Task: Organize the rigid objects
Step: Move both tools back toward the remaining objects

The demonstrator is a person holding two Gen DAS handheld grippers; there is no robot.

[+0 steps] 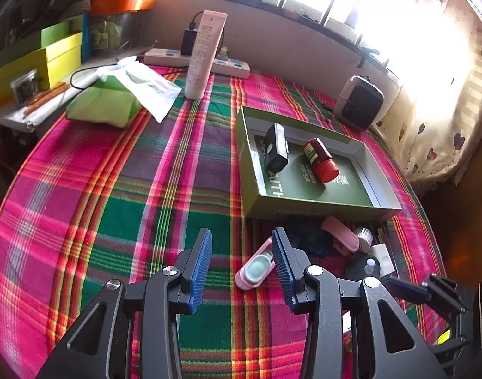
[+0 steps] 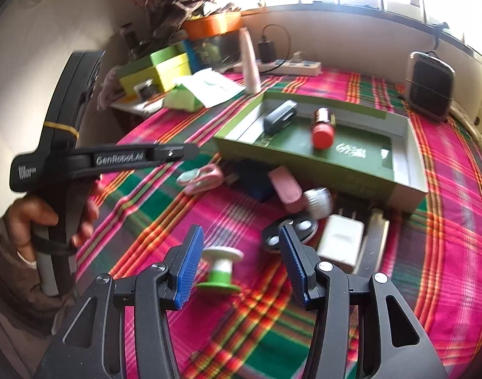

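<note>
- Rigid objects, loose lot: a cluster on the plaid cloth (image 1: 114, 221) just in front of the green box (image 2: 411, 164), not yet sorted.
- Right gripper (image 2: 241, 262): jaws parted and holding nothing; the green-and-white spool (image 2: 220, 271) lies on the cloth between the blue pads, which stand clear of it.
- Left gripper (image 1: 241, 268): jaws released, empty; the pink case (image 1: 256, 265) lies just beside its right pad, partly hidden behind it.
- Person's hand (image 2: 45, 221): wrapped round the left gripper's handle, seen in the right wrist view.
- Middle ground: black fob (image 2: 288, 230), white adapter (image 2: 338, 243), pink oblong (image 2: 286, 186), ribbed white cap (image 2: 318, 202) and a dark blue item, crowded and partly overlapping.
- Green box: already holds a black device (image 1: 277, 151) and a red-capped bottle (image 1: 321, 161); the near end of its floor is bare.
- Far edge: white tube (image 1: 204, 57) upright, power strip (image 1: 228, 63), tissue pack (image 1: 105, 104).
- Handling note, judged: the spool looks like the likely next pick; centre the pads on its narrow waist, lower squarely, then close. It rolls easily, so a skewed approach may push it away.
</note>
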